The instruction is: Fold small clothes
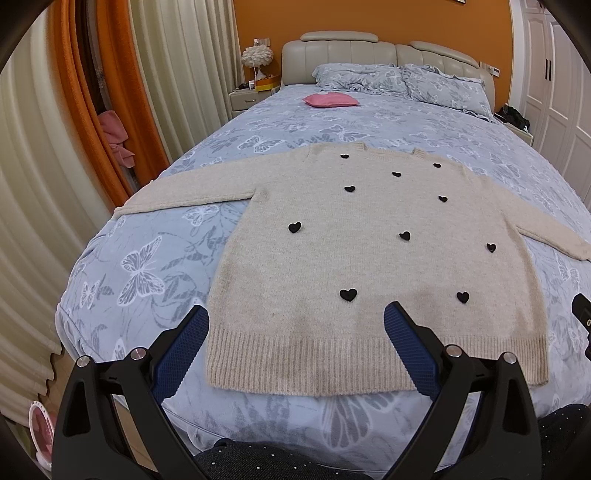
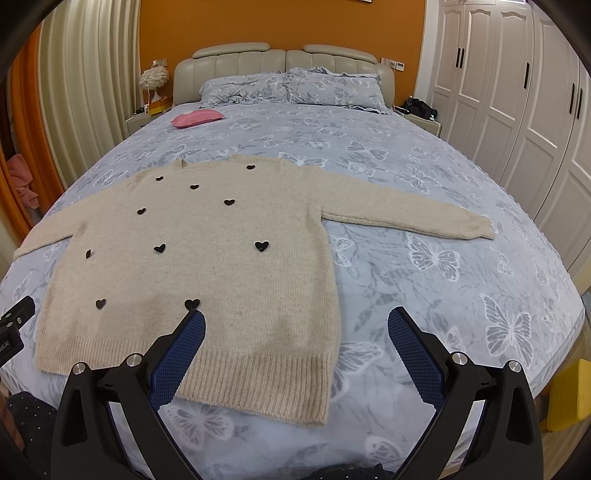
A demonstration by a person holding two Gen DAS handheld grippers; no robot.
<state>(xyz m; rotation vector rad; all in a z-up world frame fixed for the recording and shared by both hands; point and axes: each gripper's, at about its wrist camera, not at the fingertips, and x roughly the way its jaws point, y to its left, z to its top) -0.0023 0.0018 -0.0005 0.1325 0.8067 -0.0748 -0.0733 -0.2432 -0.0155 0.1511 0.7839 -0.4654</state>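
The beige sweater (image 1: 369, 258) lies flat on the bed (image 1: 147, 266), hem at the bottom of the frame, neck toward the top. Left gripper (image 1: 295, 332) and right gripper (image 2: 295, 334) hang wide open, holding nothing, over the hem corners, equally near.

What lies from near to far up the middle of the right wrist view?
Right hand-held gripper → ribbed hem of the beige knitted sweater with black hearts → its neckline → pink cushion → blue butterfly-print pillows → beige padded headboard → orange wall.
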